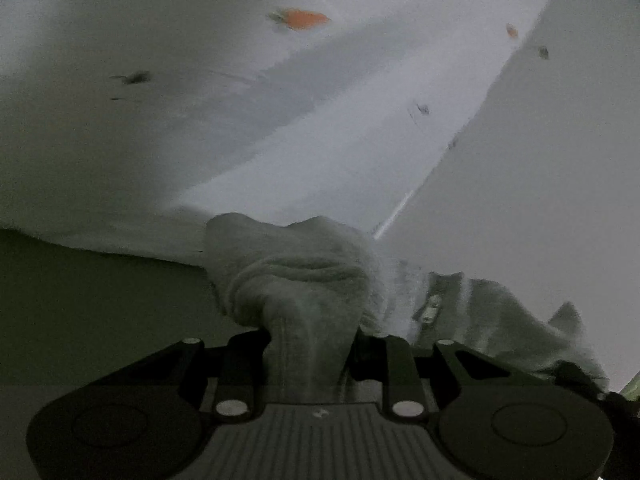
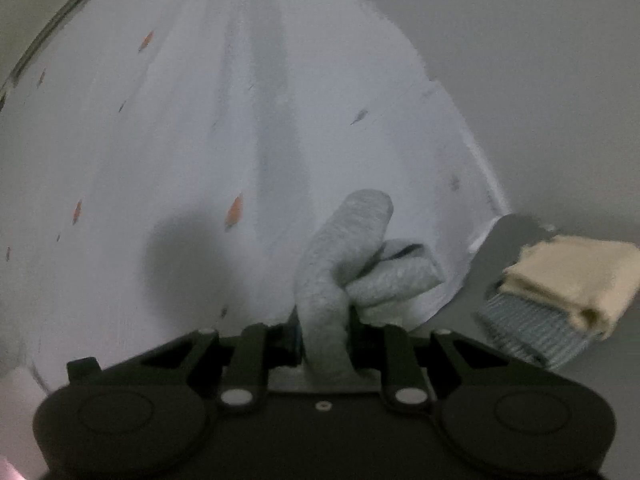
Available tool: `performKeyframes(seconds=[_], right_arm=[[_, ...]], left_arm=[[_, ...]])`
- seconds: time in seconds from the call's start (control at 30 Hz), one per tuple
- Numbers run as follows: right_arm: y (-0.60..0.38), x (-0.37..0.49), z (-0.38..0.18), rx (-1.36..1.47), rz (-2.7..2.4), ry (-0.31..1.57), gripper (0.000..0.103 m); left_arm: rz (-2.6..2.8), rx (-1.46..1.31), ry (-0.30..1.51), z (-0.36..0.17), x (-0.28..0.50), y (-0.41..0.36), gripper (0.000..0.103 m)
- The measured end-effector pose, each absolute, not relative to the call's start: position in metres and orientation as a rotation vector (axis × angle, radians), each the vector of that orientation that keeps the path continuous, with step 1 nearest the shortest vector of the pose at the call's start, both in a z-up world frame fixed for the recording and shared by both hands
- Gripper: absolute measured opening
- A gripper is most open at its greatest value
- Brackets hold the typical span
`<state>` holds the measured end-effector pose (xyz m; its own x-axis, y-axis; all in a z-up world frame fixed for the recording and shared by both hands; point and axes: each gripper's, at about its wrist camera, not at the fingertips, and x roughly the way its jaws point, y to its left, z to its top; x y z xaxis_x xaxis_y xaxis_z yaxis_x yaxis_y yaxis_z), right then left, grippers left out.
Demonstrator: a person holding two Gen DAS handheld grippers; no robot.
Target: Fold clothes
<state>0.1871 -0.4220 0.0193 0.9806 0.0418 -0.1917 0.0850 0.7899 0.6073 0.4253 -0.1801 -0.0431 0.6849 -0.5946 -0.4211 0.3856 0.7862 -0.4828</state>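
Both tools, left (image 1: 310, 344) and right (image 2: 324, 336), pinch the grey garment (image 2: 344, 248), which bunches straight ahead over the spotted sheet (image 2: 180, 140).

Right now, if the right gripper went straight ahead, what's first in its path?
Likely the white cloth with orange flecks. The right gripper, clamped on grey knit fabric, faces it; depth unclear.

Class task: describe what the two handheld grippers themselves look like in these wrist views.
Both the left gripper and right gripper are matte black, with two round discs at the base, angled linkage arms and pale round pivot pins. The left one's centre plate is ribbed; the right one's is smooth. No cables or sleeves show.
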Motion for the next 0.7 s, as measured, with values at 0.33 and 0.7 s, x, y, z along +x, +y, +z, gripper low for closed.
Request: performKeyframes(seconds=[0.33, 0.7], right_arm=[[-0.541, 0.182, -0.006, 0.776, -0.072, 0.135, 0.02], [-0.634, 0.22, -0.048, 0.921, -0.114, 0.126, 0.02]], left_arm=[[-0.623, -0.16, 0.639, -0.006, 0.482, -0.348, 0.025], [-0.724, 0.063, 0.672, 0.005, 0.578, -0.49, 0.025]])
